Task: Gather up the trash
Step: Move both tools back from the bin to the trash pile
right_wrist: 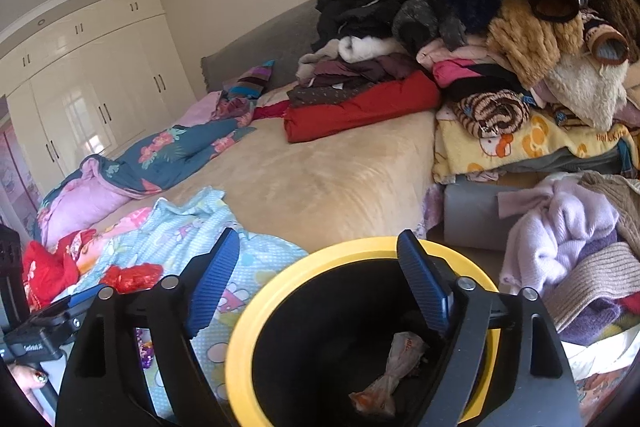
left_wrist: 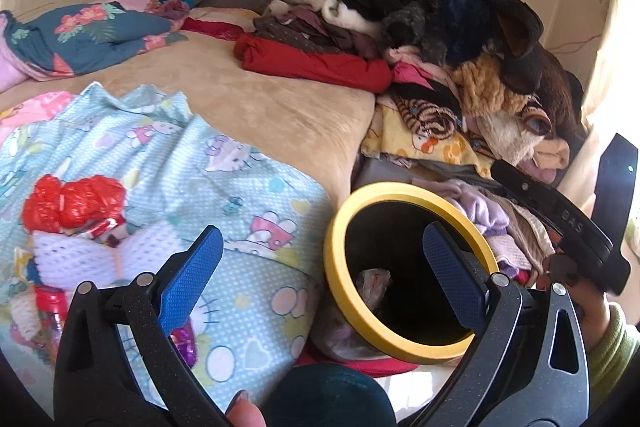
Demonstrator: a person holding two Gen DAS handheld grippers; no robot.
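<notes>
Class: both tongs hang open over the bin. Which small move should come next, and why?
Probably swing the left tongs toward the red plastic bag lying on the blue blanket. Both tongs are empty, a crumpled wrapper already lies in the yellow-rimmed bin, and the bag looks like the nearest trash left.

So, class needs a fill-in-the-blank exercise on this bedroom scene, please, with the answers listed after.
1. The bin has a ____ rim.
2. A crumpled wrapper lies ____ the bin.
3. The red bag lies on the ____ blanket.
4. Both the left gripper and right gripper are ____.

Answers: yellow; inside; blue; open
</notes>
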